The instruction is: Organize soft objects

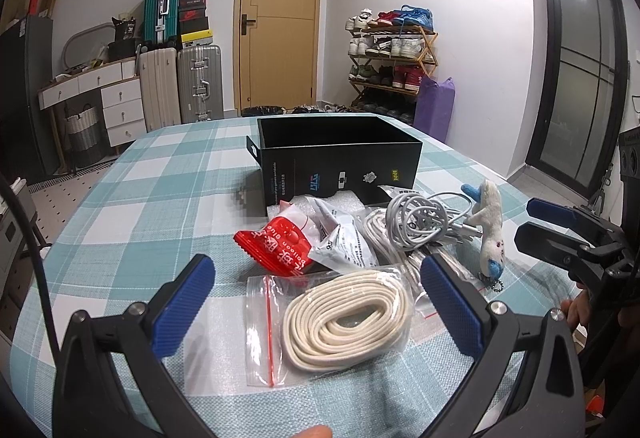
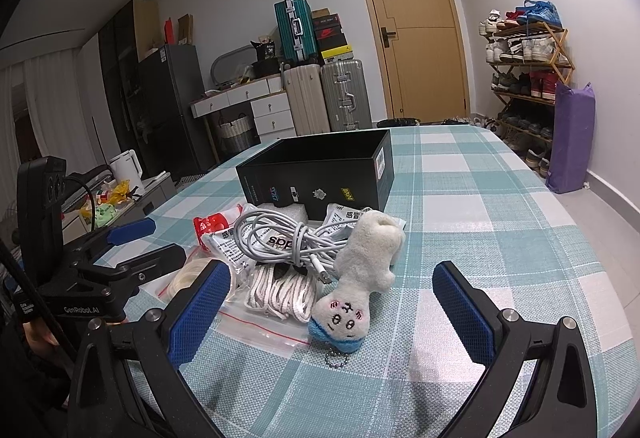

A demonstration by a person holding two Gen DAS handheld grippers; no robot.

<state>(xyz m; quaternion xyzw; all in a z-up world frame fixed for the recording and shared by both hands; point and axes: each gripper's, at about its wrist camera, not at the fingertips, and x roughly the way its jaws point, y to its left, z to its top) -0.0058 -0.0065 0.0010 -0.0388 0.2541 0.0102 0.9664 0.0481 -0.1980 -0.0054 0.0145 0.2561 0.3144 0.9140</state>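
The left gripper (image 1: 316, 302) hangs low over the table (image 1: 132, 206) with its blue pads spread wide, holding nothing. Between and just beyond its fingers lies a clear zip bag (image 1: 320, 322) with a coil of cream rope (image 1: 348, 326) inside. The right gripper (image 2: 334, 312) is likewise spread wide and empty; between its fingers lies a plush toy (image 2: 360, 278), face toward the camera, its bead chain (image 2: 335, 354) trailing on the cloth.

Behind the rope bag sits a red packet (image 1: 276, 244), beside it a silver-white sachet (image 1: 346, 242). To their right is a bundle of white cable (image 1: 420, 220), resting on a bag of white laces (image 2: 280, 294). The toy leans against the right side of this pile.

Just past the pile stands an open black box (image 1: 340, 162), touching or nearly touching the packets in front of it. Its inside is too dark to make out.

Farther off, suitcases (image 1: 180, 78), a wooden door (image 1: 280, 18) and a shoe rack (image 1: 392, 58) line the wall.
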